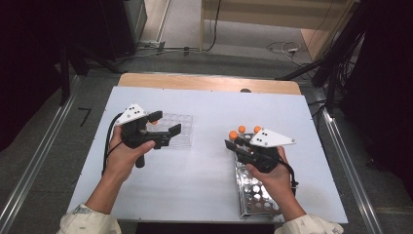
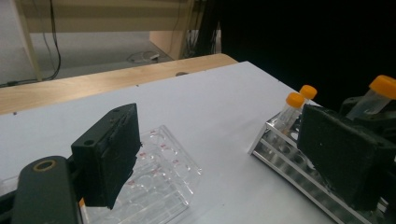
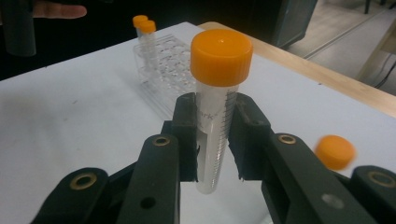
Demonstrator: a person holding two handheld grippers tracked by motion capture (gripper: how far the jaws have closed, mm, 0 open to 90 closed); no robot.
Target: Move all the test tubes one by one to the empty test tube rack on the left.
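here, right claw [image 3: 212, 135] gripping tube [image 3: 215, 107]

A white table [image 1: 204, 161] carries two racks. The left gripper [image 1: 163, 124] hovers over a clear rack [image 1: 182, 127], its jaws spread with nothing between them. The right gripper [image 1: 230, 141] sits at the far end of a metal rack [image 1: 253, 192], near three orange caps [image 1: 242, 129]. Each gripper has a grey plate on top. Pale sleeves [image 1: 90, 222] come in from the near edge.
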